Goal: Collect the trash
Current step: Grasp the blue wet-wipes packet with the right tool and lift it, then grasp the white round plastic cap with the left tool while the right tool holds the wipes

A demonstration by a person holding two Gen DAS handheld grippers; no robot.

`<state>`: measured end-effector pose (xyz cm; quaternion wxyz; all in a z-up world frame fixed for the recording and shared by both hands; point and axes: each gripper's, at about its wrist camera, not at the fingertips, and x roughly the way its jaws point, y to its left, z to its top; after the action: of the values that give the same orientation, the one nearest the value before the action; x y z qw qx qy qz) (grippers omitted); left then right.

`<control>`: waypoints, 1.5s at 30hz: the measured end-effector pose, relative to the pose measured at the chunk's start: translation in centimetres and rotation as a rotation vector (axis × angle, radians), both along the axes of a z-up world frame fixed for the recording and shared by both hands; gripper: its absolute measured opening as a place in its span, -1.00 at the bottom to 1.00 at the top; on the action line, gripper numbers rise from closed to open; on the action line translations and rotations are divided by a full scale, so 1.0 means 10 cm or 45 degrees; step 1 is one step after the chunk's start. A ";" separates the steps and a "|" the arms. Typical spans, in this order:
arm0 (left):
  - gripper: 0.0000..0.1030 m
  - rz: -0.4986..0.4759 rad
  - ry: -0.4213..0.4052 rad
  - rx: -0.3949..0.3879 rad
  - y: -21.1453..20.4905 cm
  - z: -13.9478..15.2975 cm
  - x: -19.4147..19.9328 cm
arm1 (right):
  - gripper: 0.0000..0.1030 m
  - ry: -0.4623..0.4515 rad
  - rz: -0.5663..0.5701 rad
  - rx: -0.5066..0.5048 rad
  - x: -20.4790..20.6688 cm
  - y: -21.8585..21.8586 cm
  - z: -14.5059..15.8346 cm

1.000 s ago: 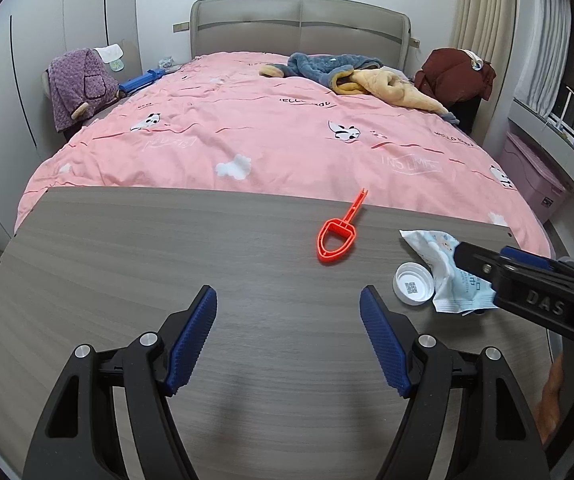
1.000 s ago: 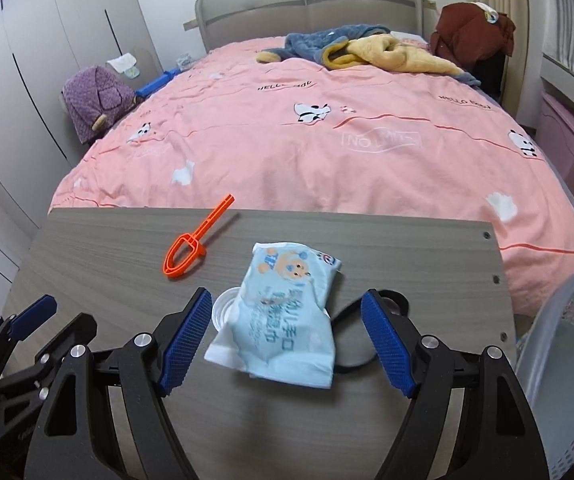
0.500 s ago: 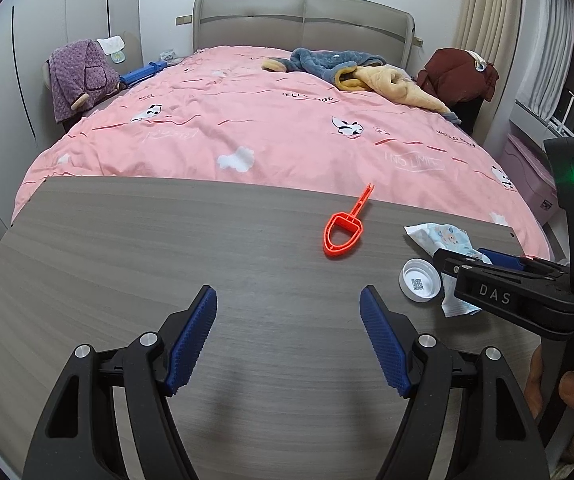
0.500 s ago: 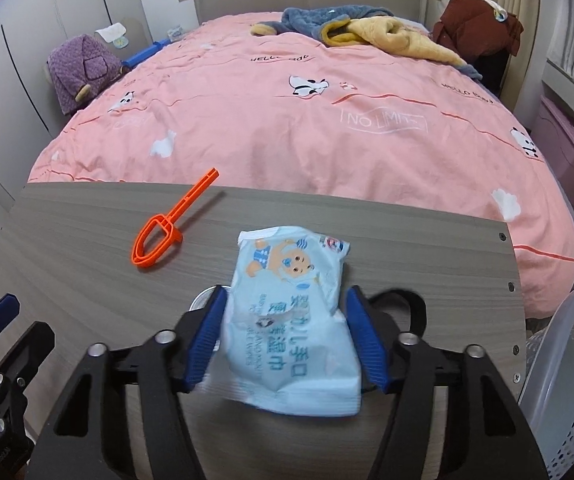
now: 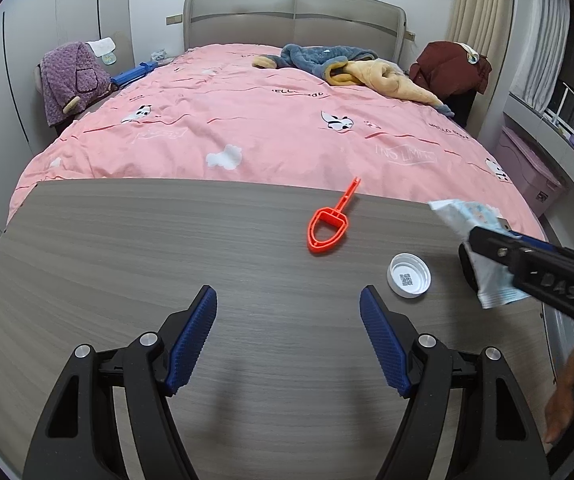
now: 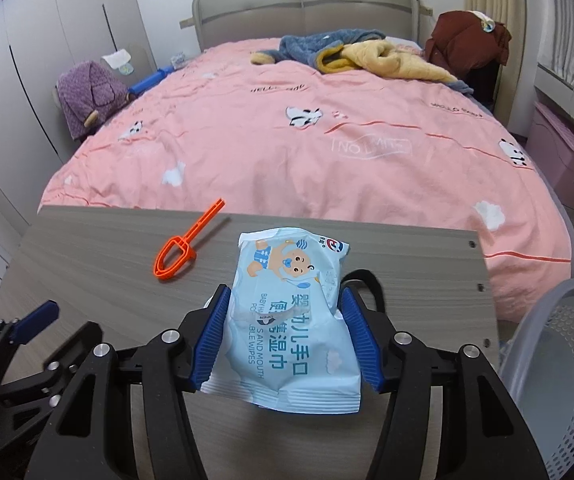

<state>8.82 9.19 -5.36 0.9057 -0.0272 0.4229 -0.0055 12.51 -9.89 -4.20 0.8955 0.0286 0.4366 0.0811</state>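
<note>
Pale-blue wipes packet [image 6: 291, 320], long axis pointing away between the right gripper [image 6: 283, 332] pads pinching its sides, seemingly lifted off the table [image 6: 87, 248]; the grey basket [image 6: 567, 360] sits just right; the left gripper [image 5: 289, 336] gapes empty.

Pink-quilted bed [image 5: 279, 128], grey headboard [image 5: 295, 16], white wardrobes [image 6: 47, 40], curtained window [image 5: 543, 28].
</note>
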 end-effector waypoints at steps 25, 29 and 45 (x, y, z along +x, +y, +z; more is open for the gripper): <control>0.38 -0.223 0.148 0.014 -0.91 -0.42 0.56 | 0.08 -0.046 -0.236 0.127 -0.73 -1.01 0.09; 0.38 -0.223 0.152 0.033 -0.94 -0.48 0.61 | 0.08 -0.043 -0.237 0.146 -0.74 -1.04 0.07; -0.24 -0.241 0.133 -0.015 -0.88 -0.38 0.50 | 0.08 -0.036 -0.247 0.162 -0.75 -1.11 0.03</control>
<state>13.82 0.40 -9.11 0.8778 0.0073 0.4701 -0.0919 5.02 -20.96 -3.86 0.9015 0.1262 0.4133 0.0220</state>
